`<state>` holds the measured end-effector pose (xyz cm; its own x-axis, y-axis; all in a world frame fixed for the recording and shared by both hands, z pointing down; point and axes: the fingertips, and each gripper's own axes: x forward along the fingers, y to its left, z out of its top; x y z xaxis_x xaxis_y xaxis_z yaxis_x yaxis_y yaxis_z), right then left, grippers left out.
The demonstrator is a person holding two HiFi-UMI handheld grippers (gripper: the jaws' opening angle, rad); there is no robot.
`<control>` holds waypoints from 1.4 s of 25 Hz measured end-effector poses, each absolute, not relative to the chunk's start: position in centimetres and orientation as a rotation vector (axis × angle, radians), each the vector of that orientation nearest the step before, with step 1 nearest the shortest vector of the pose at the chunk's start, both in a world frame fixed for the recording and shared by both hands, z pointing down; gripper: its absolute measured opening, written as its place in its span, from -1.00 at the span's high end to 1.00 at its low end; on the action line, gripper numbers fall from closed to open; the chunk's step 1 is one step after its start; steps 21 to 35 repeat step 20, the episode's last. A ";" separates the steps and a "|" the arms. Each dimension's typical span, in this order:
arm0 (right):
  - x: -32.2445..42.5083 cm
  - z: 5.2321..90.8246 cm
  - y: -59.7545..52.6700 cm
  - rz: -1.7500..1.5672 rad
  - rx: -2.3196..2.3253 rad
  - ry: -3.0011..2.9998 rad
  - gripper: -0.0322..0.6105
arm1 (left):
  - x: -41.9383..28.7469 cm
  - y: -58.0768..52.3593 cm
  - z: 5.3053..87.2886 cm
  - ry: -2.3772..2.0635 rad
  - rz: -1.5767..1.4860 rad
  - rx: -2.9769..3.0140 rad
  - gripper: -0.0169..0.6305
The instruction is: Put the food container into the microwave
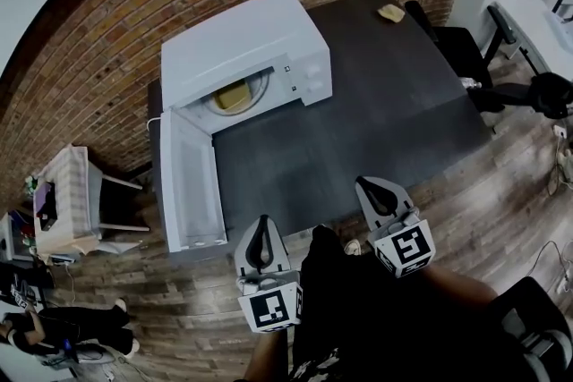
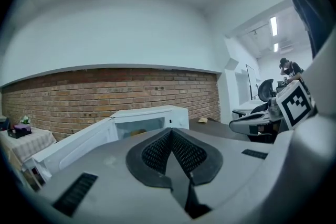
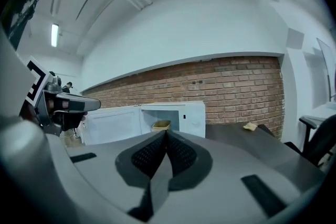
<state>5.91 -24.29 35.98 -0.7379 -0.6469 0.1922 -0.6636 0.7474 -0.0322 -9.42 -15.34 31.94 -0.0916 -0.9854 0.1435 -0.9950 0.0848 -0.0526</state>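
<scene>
One food container [image 1: 231, 96] sits inside one open microwave [image 1: 242, 58] on a dark worktop [image 1: 358, 121], one tan scrap [image 1: 391, 12] beyond. The left gripper [image 1: 262, 226] and right gripper [image 1: 369, 187]: jaws together, empty.

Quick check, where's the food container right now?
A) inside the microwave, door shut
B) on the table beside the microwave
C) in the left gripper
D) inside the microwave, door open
D: the food container sits in the cavity of the microwave, whose door hangs wide open.
</scene>
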 end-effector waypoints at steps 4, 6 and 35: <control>5.4 35.8 -24.9 0.134 1.025 -2.794 0.70 | -9.7 -15.6 32.2 -2.272 0.217 2.059 0.94; 5.0 35.9 -25.1 0.135 1.005 -2.796 0.70 | -9.9 -15.8 32.5 -2.278 0.236 2.052 0.94; 3.6 35.5 -26.6 0.116 0.956 -2.802 0.70 | -10.4 -18.1 32.6 -2.262 0.215 2.069 0.94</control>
